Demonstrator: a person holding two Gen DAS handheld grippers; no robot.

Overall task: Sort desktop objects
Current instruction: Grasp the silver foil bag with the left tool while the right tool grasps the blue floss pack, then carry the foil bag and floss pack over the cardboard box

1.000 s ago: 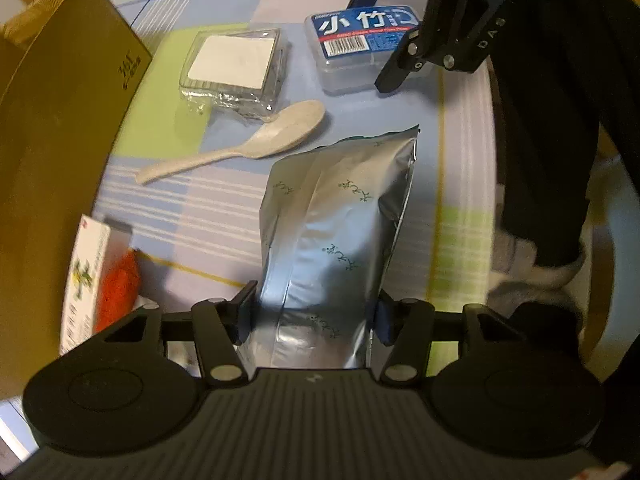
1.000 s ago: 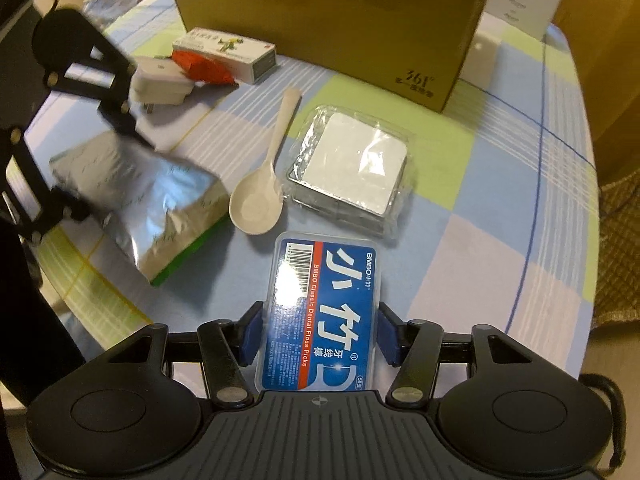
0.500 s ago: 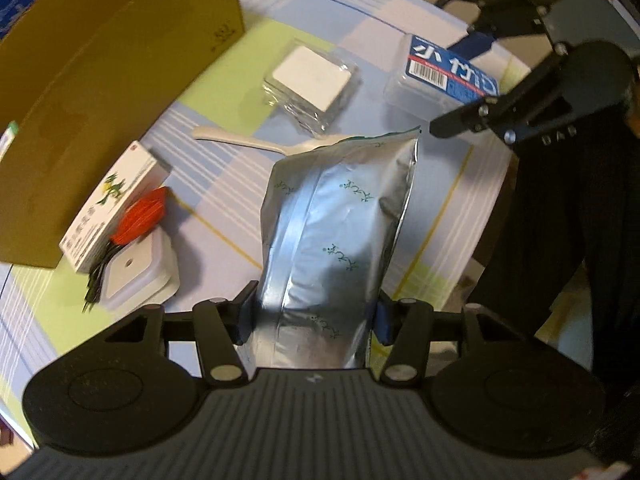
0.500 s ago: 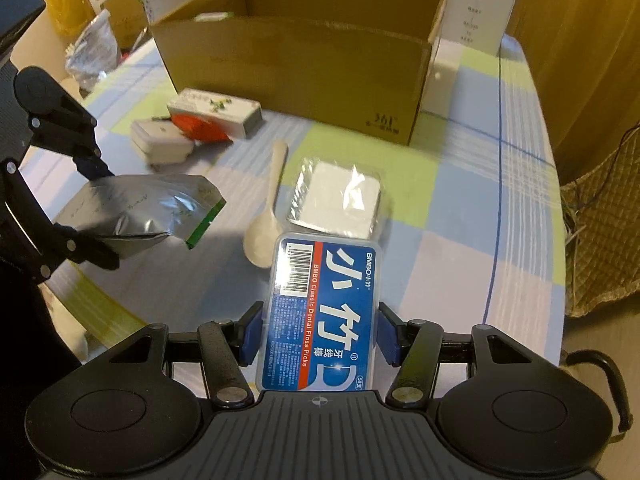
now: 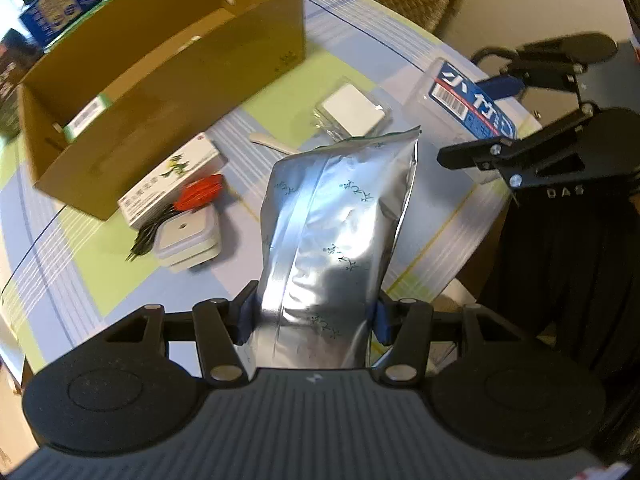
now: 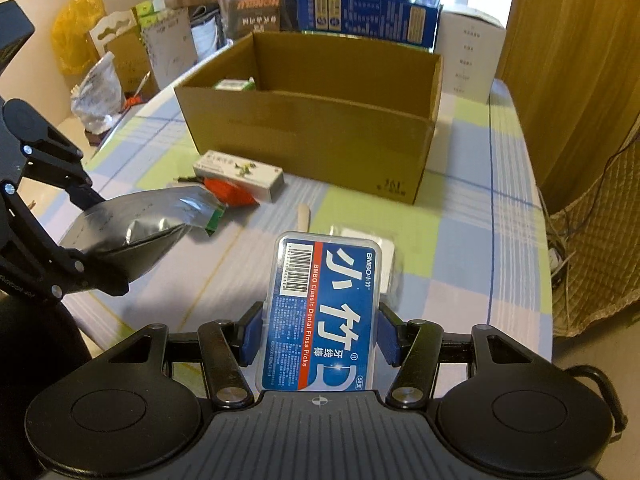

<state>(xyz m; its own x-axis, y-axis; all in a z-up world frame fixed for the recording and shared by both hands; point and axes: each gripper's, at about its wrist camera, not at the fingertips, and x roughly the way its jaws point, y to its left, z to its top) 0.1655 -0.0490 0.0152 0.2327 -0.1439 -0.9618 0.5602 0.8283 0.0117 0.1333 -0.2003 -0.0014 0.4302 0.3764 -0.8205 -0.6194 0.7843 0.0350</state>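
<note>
Left tongs (image 5: 312, 316) — clamped on the lower end of a silver foil pouch (image 5: 336, 232), blue pads pressed against both its sides. The pouch is lifted clear of the desk (image 5: 120, 256), its sealed top edge pointing away from the camera; in the right wrist view it hangs tilted, a green strip showing at its far end.

Right tongs (image 6: 320, 332) — closed on a clear dental floss pick box (image 6: 324, 316) with a blue and red label, gripped across its width and held above the desk.

Cardboard box (image 6: 320, 136) — open-topped, standing at the far side of the desk; a small green and white carton (image 6: 234, 85) lies inside against its left end.

On the checked cloth in front of the cardboard box:
- white medicine carton (image 5: 172, 180) with a green figure printed on it, lying flat just beside the box wall;
- red-orange item (image 5: 200, 196), touching the medicine carton; its kind cannot be told;
- small white lidded container (image 5: 188, 240) with dark strands (image 5: 146, 236) lying against it;
- pale spoon (image 5: 272, 144), only its handle showing behind the pouch;
- clear plastic pack (image 5: 354, 112) with a white square inside, near the spoon.

Behind the cardboard box: stacked printed boxes (image 6: 368, 14) and a yellow bag (image 6: 78, 32).
</note>
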